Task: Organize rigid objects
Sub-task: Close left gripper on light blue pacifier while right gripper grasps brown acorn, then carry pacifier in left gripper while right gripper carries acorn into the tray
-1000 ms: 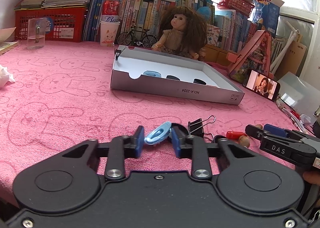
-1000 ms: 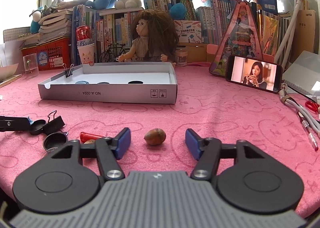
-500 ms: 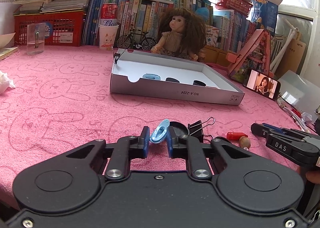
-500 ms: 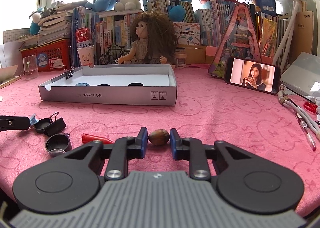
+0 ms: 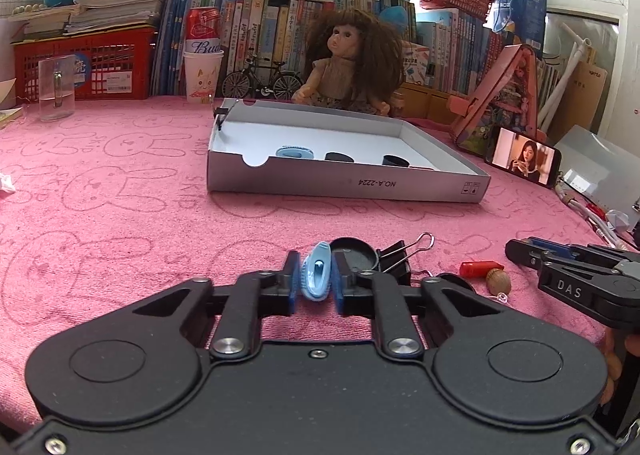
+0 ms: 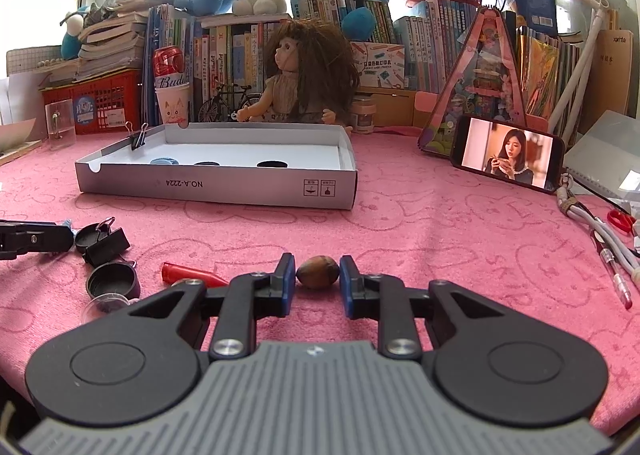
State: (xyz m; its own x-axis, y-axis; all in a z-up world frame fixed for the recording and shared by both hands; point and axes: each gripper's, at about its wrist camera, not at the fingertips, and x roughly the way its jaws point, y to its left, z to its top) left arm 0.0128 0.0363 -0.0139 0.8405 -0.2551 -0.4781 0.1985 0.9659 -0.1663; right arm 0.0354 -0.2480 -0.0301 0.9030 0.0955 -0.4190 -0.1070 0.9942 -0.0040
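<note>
My left gripper [image 5: 316, 279] is shut on a light blue clip [image 5: 317, 274], held on edge low over the pink cloth. My right gripper [image 6: 317, 275] is shut on a brown nut [image 6: 318, 272] that sits on the cloth. The grey box lid [image 5: 344, 185] lies ahead, with another blue clip [image 5: 295, 152] and two black caps [image 5: 339, 156] inside; it also shows in the right wrist view [image 6: 216, 185]. The right gripper shows in the left wrist view [image 5: 580, 279], and the left gripper at the left edge of the right wrist view [image 6: 36, 239].
Loose on the cloth: a black binder clip [image 6: 106, 243], black caps [image 6: 113, 280], a red piece [image 6: 188, 275]. A phone [image 6: 506, 153], cables and pens [image 6: 612, 255] lie right. A doll [image 6: 300, 75], books and a red basket [image 5: 84, 63] line the back.
Both grippers closed: the left onto the blue clip, the right onto the brown nut. The blue clip now stands more upright between the left fingers.
</note>
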